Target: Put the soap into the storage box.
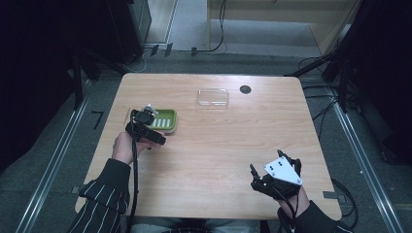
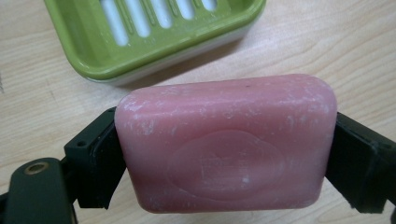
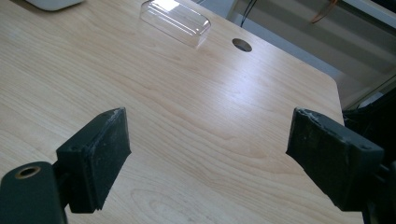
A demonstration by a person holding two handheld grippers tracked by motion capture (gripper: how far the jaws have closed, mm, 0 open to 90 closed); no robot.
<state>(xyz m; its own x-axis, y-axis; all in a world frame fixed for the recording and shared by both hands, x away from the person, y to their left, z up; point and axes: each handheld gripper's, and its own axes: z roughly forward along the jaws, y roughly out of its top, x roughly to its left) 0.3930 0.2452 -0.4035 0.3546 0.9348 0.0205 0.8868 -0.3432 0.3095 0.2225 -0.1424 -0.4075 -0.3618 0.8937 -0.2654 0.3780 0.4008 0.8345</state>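
In the high view the left gripper (image 1: 145,116) hangs over the left half of the surface (image 1: 214,160) at the left end of the green soap dish (image 1: 164,121), while the right gripper (image 1: 260,177) sits near the front right corner and a clear lid (image 1: 213,96) lies toward the far edge. In the left gripper view its 2 jaws are clamped on the ends of a pink soap bar (image 2: 226,142), held just short of the dish (image 2: 154,37). In the right gripper view the jaws stand wide apart with nothing between them, above bare wood (image 3: 205,121).
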